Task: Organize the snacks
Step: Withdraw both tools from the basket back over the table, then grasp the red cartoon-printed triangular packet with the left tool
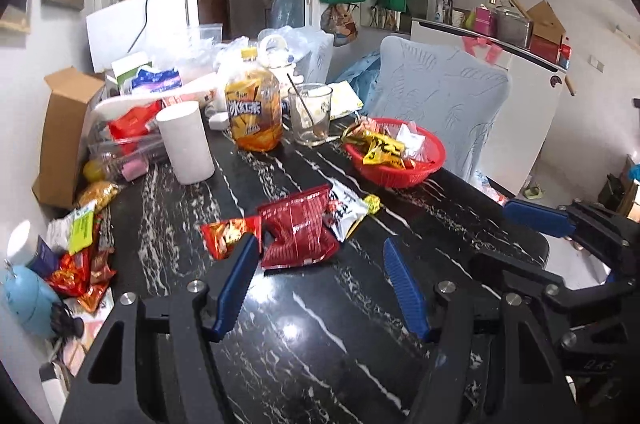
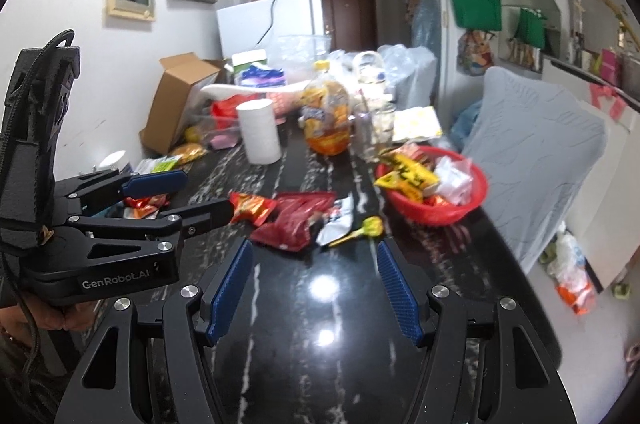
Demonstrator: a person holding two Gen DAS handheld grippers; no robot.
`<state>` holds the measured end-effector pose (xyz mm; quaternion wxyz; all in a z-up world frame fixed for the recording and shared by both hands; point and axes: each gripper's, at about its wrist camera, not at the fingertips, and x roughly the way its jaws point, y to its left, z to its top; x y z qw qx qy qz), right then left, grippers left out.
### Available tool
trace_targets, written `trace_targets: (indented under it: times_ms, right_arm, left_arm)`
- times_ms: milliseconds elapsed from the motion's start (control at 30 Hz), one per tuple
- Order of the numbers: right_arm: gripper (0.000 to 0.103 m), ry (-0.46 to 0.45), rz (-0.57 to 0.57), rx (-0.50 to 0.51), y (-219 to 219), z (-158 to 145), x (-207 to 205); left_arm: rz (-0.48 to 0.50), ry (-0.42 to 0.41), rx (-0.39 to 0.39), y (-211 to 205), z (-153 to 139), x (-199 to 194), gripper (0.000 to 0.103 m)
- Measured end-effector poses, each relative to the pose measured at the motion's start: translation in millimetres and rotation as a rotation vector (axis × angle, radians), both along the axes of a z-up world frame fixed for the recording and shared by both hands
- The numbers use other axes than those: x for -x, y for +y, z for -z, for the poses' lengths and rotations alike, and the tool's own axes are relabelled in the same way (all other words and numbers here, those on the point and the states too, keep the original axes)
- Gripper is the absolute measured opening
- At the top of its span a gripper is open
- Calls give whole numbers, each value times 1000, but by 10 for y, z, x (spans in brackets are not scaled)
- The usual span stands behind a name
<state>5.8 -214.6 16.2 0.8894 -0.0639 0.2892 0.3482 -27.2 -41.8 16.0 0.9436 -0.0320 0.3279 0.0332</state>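
- Ahead of both grippers, loose snacks lie on the black marble table [image 1: 304, 336]: a red bag [image 1: 298, 232], an orange packet [image 1: 228, 230] touching its left side, a white packet [image 1: 346, 208] and a yellow candy [image 1: 372, 203] on its right
- Beyond them, right of the fingers, a red basket [image 1: 400, 174] holds yellow and white packets
- Left gripper [image 1: 320, 268]: fingers spread, released, gripping nothing; its left pad overlaps the orange packet in view
- Right gripper [image 2: 314, 274]: fingers spread, released, short of the snacks
- Farther off stand a paper roll [image 1: 186, 146], tea bottle [image 1: 254, 108] and glass [image 1: 310, 112]
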Motion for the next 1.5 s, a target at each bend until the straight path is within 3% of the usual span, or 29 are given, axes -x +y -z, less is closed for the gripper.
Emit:
trace_targets:
  times_ms: [367,667,900,1400,1500]
  right_arm:
    - [65,96,-97,25,437,312,-179]
    - [65,160,-130,48,738,510,-485]
    - [65,191,-123,84,906,634,-735]
    - [65,239,-106,120,1104,863,-1123]
    - [65,236,-105,128,1129,887,-1157]
  left_arm:
    - [-114,61,63,449,248,-60,64]
    - [-137,112,82,743,456,-435,64]
    - [-137,170,142,952,694,-839,64]
    - [-167,317,123,1189,1196,-1403,64]
    - [-166,343,86,1189,1271,-1470,64]
